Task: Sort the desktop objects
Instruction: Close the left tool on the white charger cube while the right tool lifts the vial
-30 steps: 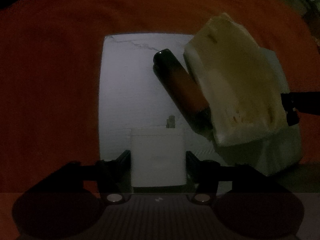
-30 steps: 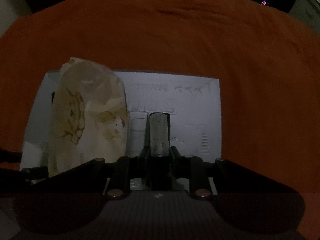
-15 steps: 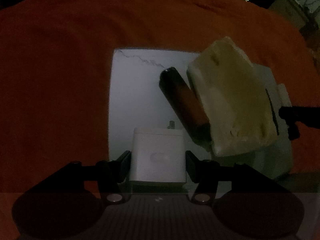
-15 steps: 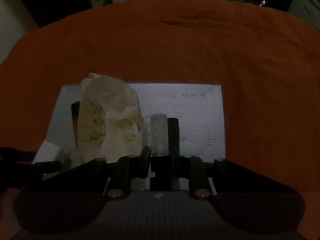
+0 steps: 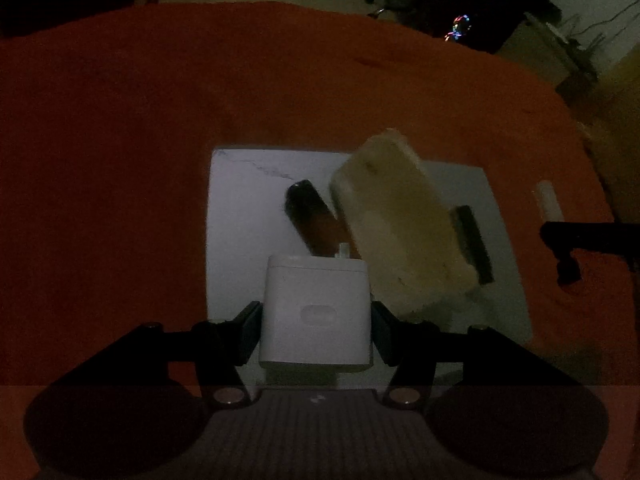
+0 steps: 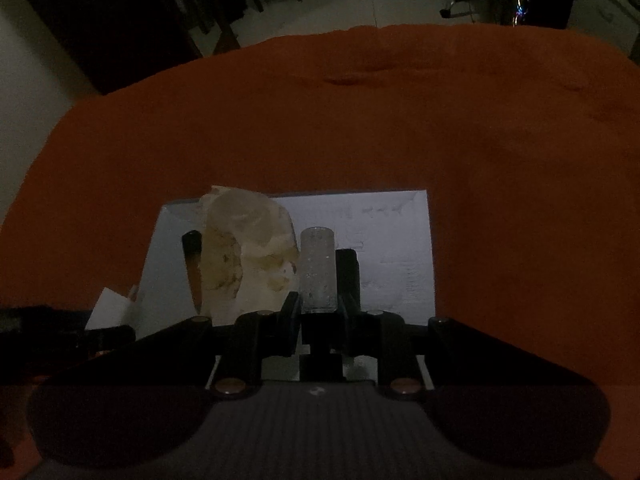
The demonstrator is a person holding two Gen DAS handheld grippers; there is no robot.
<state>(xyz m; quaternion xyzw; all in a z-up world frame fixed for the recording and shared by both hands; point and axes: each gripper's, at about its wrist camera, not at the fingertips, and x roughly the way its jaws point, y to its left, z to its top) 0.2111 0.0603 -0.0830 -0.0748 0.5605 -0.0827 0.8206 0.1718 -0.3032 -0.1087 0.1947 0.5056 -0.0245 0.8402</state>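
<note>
Left wrist view: left gripper (image 5: 316, 316) clamped on a white charger (image 5: 316, 312), prongs pointing far, held above the near edge of a white tray (image 5: 236, 208) on the orange cloth (image 5: 160, 120). Lying in the tray: a dark tube (image 5: 312, 220), angled from far-left to near-right, and a pale packet (image 5: 400, 220) just right of it, with a black block (image 5: 476, 244) at the packet's right side. Best to keep the squeeze even on the charger's flat sides and lift straight, clear of the tube tip just beyond the prongs. Pick a free spot before lowering; the tray's left half looks bare.

Right wrist view: right gripper (image 6: 318, 304) narrowed on a small clear cylinder (image 6: 317, 270), standing up between the pads above the tray (image 6: 400, 248). Packet (image 6: 244, 252) close on the left, tube (image 6: 191, 256) behind it, black block (image 6: 347, 276) just right of the cylinder. Slippery, round piece by the look of it: hold firm, avoid tilting, and steer clear of the packet. Worth keeping both hands apart, since the left gripper shows at the near-left edge here.
</note>
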